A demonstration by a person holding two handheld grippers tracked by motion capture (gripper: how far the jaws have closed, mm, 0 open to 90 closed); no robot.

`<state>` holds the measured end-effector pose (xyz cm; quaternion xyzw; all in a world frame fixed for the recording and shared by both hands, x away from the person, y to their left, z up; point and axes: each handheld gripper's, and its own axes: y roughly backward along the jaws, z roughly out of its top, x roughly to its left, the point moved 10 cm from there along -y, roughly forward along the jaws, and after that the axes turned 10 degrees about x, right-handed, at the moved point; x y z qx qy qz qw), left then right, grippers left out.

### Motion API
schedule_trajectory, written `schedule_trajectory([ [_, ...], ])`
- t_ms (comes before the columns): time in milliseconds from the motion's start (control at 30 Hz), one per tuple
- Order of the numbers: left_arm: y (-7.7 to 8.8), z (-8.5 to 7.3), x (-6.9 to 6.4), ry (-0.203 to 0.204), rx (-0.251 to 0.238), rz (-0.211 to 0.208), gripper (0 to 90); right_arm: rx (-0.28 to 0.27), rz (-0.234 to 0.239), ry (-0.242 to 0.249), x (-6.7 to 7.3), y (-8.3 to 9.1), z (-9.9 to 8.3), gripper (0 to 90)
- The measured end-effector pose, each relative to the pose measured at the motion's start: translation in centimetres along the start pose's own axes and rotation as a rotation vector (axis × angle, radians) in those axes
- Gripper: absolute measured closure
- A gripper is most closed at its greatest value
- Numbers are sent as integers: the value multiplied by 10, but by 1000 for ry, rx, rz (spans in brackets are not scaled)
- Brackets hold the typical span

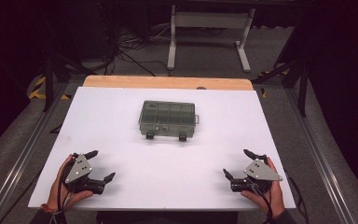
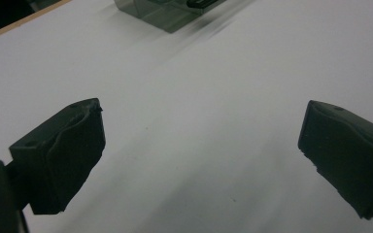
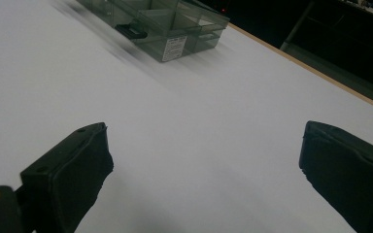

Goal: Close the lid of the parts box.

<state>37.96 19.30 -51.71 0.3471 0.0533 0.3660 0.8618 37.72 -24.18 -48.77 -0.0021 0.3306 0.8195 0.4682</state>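
1. At the near left corner of the white table point(image 1: 121, 130), the left gripper point(image 1: 101, 165) rests in the person's left hand point(image 1: 60, 191), its jaws spread wide apart with nothing between them. A grey three-cornered plate sits on top of it.
2. In the left gripper view, the two black jaws stand far apart over bare white tabletop point(image 2: 199, 121), and a corner of the box point(image 2: 165, 12) shows blurred at the top edge.
3. At the middle of the table, toward the far side, sits the translucent grey-green compartment box point(image 1: 168, 119), lid closed, with two dark latches on its near edge. It lies well apart from both grippers, roughly midway between them from side to side.
4. In the right gripper view, the box point(image 3: 170, 26) appears at the upper left, its inner dividers and a small white label visible through the wall.
5. At the near right corner, the right gripper point(image 1: 235, 165) is held in the person's right hand point(image 1: 268, 193), jaws likewise wide open and empty over the table.
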Motion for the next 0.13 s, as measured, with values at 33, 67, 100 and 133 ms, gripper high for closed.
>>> schedule_trajectory([
  [33,-1,0,0,-1,5,-1,37,-5,1,-1,0,1,1,48],
  [67,-1,0,0,-1,5,-1,37,-5,1,-1,0,1,1,48],
  [100,-1,-1,0,0,6,0,37,-8,1,-3,0,1,1,48],
  [133,-1,-1,-1,1,9,-1,37,-8,2,-4,0,0,2,48],
])
